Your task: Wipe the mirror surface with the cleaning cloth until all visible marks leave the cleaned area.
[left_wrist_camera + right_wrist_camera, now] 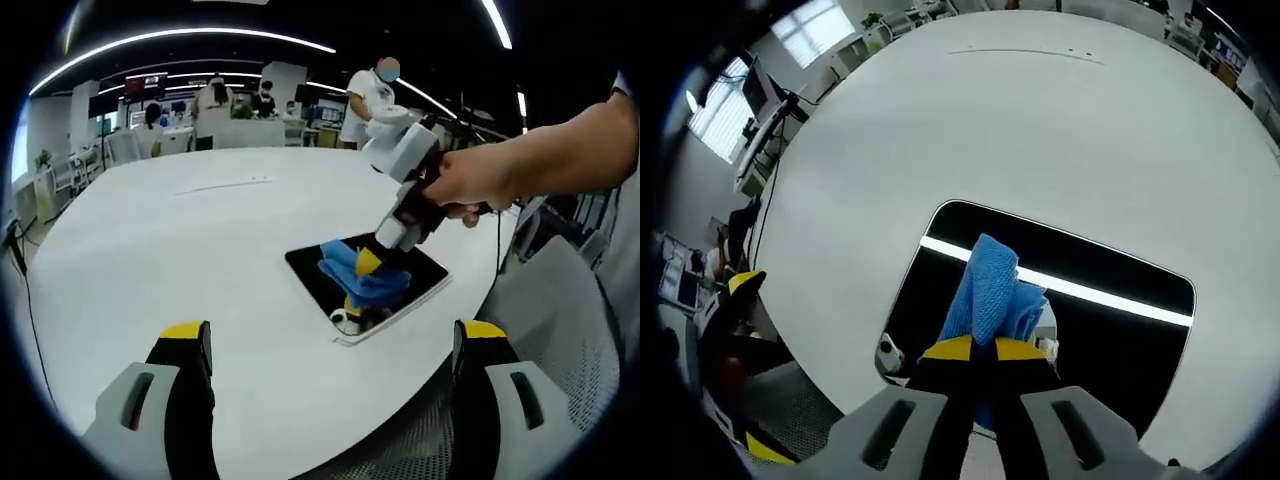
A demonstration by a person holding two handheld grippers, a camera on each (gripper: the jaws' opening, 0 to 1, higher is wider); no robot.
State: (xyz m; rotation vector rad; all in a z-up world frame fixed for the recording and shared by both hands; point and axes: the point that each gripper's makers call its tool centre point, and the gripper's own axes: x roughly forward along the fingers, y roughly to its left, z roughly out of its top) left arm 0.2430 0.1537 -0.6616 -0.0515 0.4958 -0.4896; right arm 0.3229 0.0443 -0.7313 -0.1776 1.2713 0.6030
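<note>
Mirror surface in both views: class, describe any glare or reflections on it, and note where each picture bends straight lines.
Right gripper view: the mirror reflects a bright ceiling light as a white strip behind the blue cloth held in the right claw; the white table bulges round. Left gripper view: the mirror looks dark and glossy, ceiling light strips curve overhead, and the left claw stands open.

A broad stretch of bare white table (180,240) lay open around the mirror (1110,330), giving free passage on every side. On the glass, the blue cleaning cloth (985,290) stood in the way, the right gripper (975,352) clamped on it; the left gripper (330,345) hung back, jaws apart.
</note>
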